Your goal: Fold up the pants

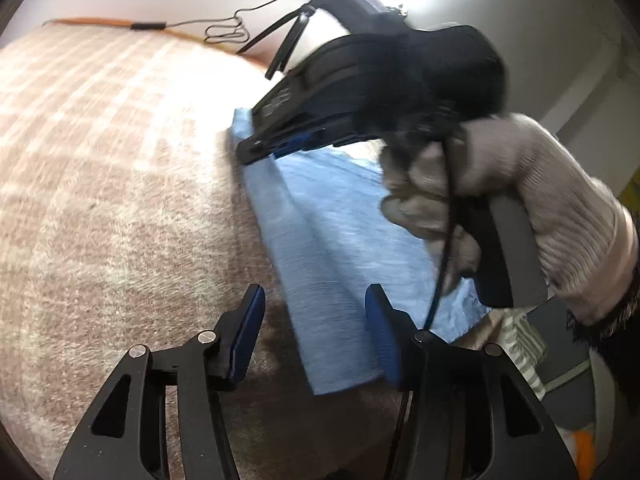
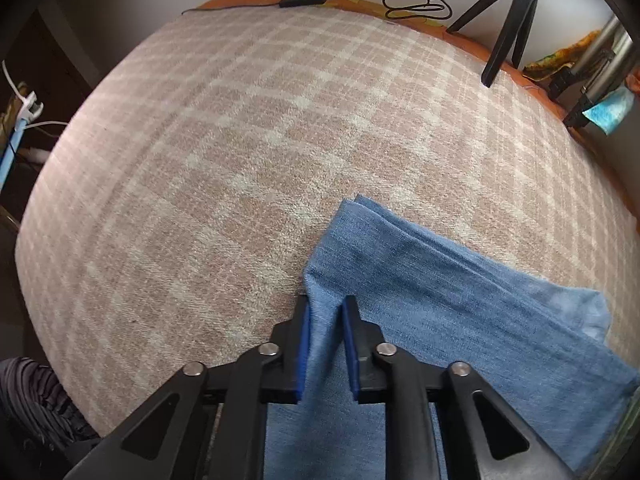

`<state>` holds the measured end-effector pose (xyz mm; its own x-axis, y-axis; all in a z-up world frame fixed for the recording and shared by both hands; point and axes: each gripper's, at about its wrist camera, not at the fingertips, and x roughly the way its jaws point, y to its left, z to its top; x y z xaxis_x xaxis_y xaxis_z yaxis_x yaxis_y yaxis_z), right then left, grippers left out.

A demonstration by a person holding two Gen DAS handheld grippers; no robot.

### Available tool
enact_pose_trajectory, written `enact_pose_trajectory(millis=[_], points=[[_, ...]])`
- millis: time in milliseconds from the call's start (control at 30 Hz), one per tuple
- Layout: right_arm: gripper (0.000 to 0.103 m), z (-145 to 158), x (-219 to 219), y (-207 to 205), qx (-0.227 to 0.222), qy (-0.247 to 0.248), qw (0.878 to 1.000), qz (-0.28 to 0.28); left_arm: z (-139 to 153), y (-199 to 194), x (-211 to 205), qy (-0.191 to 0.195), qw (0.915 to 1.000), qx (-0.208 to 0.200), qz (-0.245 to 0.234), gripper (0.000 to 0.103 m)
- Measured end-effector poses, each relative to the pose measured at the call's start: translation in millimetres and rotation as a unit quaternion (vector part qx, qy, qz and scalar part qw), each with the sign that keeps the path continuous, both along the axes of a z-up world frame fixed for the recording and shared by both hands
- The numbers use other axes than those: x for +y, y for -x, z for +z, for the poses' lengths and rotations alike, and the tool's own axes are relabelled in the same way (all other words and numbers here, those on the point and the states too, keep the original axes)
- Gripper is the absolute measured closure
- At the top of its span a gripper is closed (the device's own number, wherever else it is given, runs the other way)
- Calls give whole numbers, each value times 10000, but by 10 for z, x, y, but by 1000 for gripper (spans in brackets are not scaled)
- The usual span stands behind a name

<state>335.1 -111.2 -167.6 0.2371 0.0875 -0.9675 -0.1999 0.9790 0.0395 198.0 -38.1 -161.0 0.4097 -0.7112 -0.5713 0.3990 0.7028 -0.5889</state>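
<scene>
A fuzzy plaid blanket, pinkish-brown crossed with cream lines, covers the whole surface and has a soft, napped texture. On it lie the pants — light blue denim with a fine woven grain, folded into a long flat band with layered edges showing at the far corner. In the left wrist view the same pants run as a narrow strip with a lengthwise crease down the middle.

The right gripper, black with blue pads, is pinching a raised ridge of the denim near the fabric's left edge, its jaws drawn close on the cloth. Seen from the left wrist camera, the right gripper tips down at the far end of the strip, held by a hand in a knitted cream glove.

The left gripper hovers with its jaws spread wide — the near end of the strip lies between them, unclamped.

A black tripod stands at the blanket's far edge, beside a thin looped black cable.
</scene>
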Motion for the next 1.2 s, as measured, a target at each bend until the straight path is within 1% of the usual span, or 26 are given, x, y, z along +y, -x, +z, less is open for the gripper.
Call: enact_pose_trajectory(millis=[133,167,267,300,333,367,400,500,533,567,600,667,700,767,867,967,1000,1067,1133,1200], points=[[98,93,-183,91,-187,-435,9987,-166,-51,13,-39,19,9999,105,-76,52],[99,112,-247,116,-359,-581,9975,-152,-55,18,-58,42,9999,116,-90,52],[100,203,-392,228,-493,-691,9962,-196,-52,25,-95,158,9998,82,-101,55],[100,234,-441,255,-541,-782,9952,-224,-47,35,-83,206,9997,27,-89,58],[100,248,-451,280,-555,-789,9951,-230,-47,35,-80,258,9996,-18,-99,73],[100,267,-490,302,-592,-846,9944,-240,-39,40,-90,276,9995,-68,-109,80],[100,270,-421,326,-611,-847,9942,-253,-31,39,-109,258,9995,-127,-104,83],[100,288,-438,337,-595,-897,9939,-229,33,31,-136,272,9991,-294,-147,86],[99,295,-428,335,-587,-837,9946,-205,45,37,-139,235,9989,-366,-148,86],[97,294,-417,317,-585,-798,9949,-198,51,43,-143,212,9988,-423,-149,86],[92,290,-408,297,-568,-768,9953,-186,40,49,-156,209,9987,-442,-151,86],[76,275,-362,273,-466,-647,9967,-133,88,80,-230,193,9985,-485,-132,86],[65,246,-319,226,-448,-574,9973,-108,101,93,-241,171,9984,-521,-136,86],[65,231,-244,190,-408,-301,9987,3,125,136,-341,150,9983,-555,-137,86],[65,203,-145,143,-285,-90,9995,129,150,158,-359,109,9979,-620,-154,86],[65,166,-72,102,-241,193,9993,213,177,126,-497,82,9978,-645,-158,86],[68,154,-72,101,-232,234,9992,211,183,128,-510,78,9977,-649,-168,86],[79,136,-98,102,-228,261,9992,184,203,132,-507,70,9976,-662,-184,86],[92,154,-166,134,-314,162,9992,164,226,116,-528,67,9974,-682,-202,86],[98,199,-231,175,-422,35,9990,109,264,107,-558,76,9971,-708,-249,86]])
